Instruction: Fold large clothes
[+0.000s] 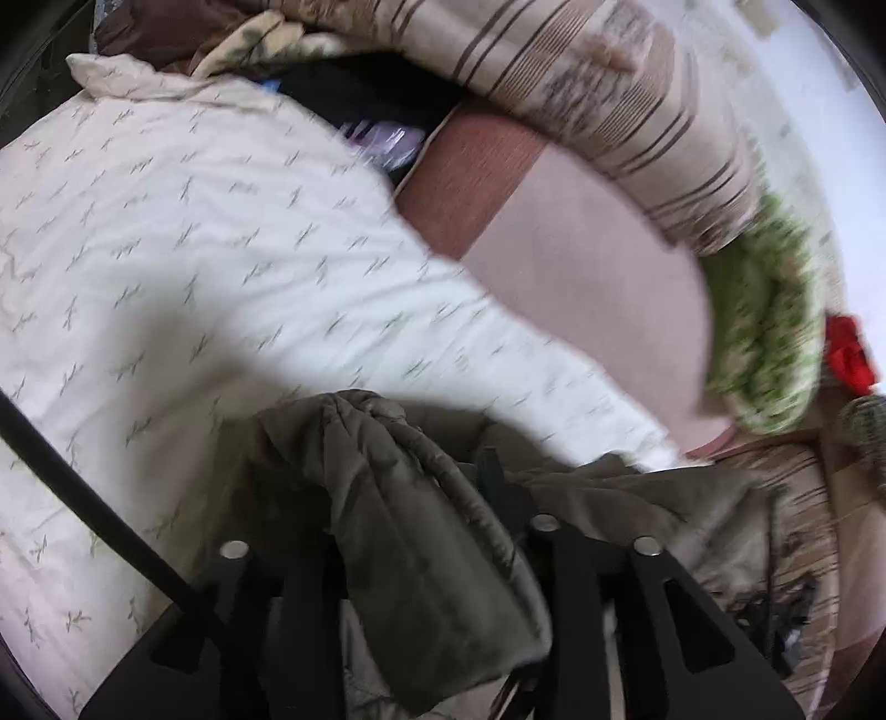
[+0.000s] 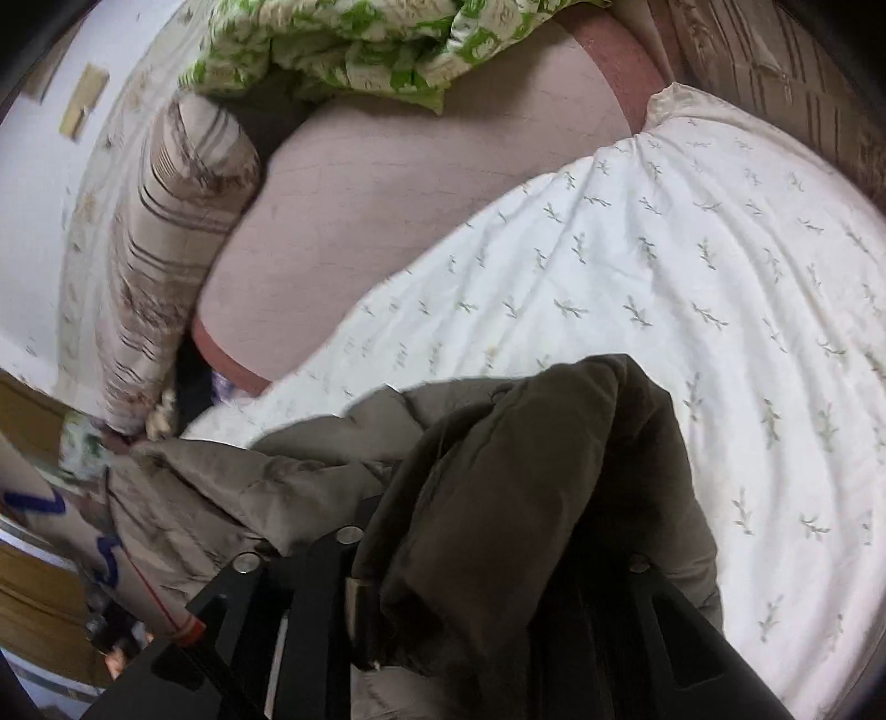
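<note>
Both wrist views are directed down onto a bed.

**Left wrist view.** The left tool (image 1: pixel 421 498) is seen from behind, its black fingers (image 1: pixel 501 487) reaching forward at the bottom of the frame. A bunched fold of the olive-grey padded jacket (image 1: pixel 398 498) is draped between and over the fingers, so the fingertips are largely hidden; whether the pads press on the fabric cannot be told. The rest of the jacket is spread to the right of the tool over the near edge of the bed. Beyond it the white sprig-printed quilt (image 1: pixel 221 249) is laid across the bed, with the pinkish bed sheet (image 1: pixel 581 266) bare to its right. A striped beige bolster (image 1: pixel 609 99) and a green-and-white patterned blanket (image 1: pixel 769 321) are piled along the far side, and a red item (image 1: pixel 850 354) is seen at the right margin. The frame is blurred by motion.

**Right wrist view.** The right tool (image 2: pixel 498 526) is likewise covered by the jacket (image 2: pixel 526 471), a dark fold of which is hung over the fingers; contact of the pads cannot be judged here either. A lighter part of the jacket is trailed to the left. The quilt (image 2: pixel 664 277) is spread to the right, the sheet (image 2: pixel 360 210) to the upper left, the bolster (image 2: pixel 166 249) and the blanket (image 2: pixel 332 50) beyond.
</note>
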Action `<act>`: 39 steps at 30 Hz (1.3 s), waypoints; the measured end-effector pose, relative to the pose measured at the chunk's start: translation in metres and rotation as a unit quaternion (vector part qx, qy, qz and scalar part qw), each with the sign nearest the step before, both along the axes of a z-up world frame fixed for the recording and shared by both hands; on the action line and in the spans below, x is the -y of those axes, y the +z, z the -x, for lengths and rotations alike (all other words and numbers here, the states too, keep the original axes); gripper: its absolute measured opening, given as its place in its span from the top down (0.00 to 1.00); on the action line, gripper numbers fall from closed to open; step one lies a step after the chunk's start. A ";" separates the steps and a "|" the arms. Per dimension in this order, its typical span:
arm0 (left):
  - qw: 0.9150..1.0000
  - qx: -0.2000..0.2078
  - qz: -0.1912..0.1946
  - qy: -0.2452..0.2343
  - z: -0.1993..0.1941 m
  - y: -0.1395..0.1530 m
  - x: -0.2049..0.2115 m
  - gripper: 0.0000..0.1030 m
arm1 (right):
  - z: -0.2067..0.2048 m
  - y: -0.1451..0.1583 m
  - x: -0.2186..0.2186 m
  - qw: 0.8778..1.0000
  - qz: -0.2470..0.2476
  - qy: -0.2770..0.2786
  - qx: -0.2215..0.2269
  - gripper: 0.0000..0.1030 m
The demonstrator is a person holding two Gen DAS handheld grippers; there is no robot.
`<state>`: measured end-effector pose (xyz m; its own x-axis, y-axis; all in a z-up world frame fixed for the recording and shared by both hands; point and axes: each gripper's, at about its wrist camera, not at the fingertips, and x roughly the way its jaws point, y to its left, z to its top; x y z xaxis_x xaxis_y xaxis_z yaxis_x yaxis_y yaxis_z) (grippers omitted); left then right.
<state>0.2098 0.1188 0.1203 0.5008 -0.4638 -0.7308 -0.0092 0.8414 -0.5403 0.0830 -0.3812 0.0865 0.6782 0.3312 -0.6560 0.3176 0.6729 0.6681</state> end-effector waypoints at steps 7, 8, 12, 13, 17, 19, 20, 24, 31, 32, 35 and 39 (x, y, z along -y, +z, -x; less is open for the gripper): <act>0.992 0.036 0.118 0.012 0.006 0.050 -0.013 0.40 | 0.013 0.054 0.001 0.996 0.038 -0.030 0.079 0.13; 0.990 0.046 0.134 0.006 0.010 0.059 -0.013 0.40 | 0.012 0.061 0.000 0.995 0.043 -0.031 0.087 0.13; 0.981 0.109 0.159 -0.022 0.037 0.109 -0.011 0.32 | 0.029 0.105 -0.013 0.990 0.054 -0.017 0.130 0.13; 0.979 0.122 0.158 -0.028 0.045 0.122 -0.010 0.31 | 0.034 0.113 -0.017 0.989 0.057 -0.014 0.139 0.13; 0.980 0.165 0.100 -0.050 0.093 0.173 -0.002 0.30 | 0.073 0.149 -0.035 0.984 0.065 0.014 0.168 0.13; 0.980 0.187 0.041 -0.052 0.130 0.196 0.000 0.30 | 0.100 0.167 -0.043 0.980 0.082 0.031 0.179 0.13; 0.979 0.195 0.018 -0.050 0.145 0.204 0.000 0.29 | 0.110 0.172 -0.045 0.979 0.088 0.037 0.182 0.13; 0.971 0.228 -0.057 -0.051 0.222 0.231 -0.018 0.29 | 0.173 0.204 -0.052 0.971 0.121 0.058 0.198 0.13; 0.947 0.287 -0.143 0.005 0.340 0.277 -0.086 0.25 | 0.287 0.264 -0.039 0.954 0.180 0.056 0.232 0.09; 0.942 0.297 -0.158 0.018 0.357 0.284 -0.098 0.23 | 0.304 0.273 -0.034 0.952 0.192 0.051 0.233 0.08; 0.925 0.318 -0.203 0.047 0.393 0.292 -0.118 0.14 | 0.334 0.283 -0.030 0.945 0.230 0.041 0.227 0.06; 0.910 0.312 -0.264 0.072 0.410 0.263 -0.115 0.12 | 0.346 0.253 -0.044 0.936 0.286 0.039 0.204 0.05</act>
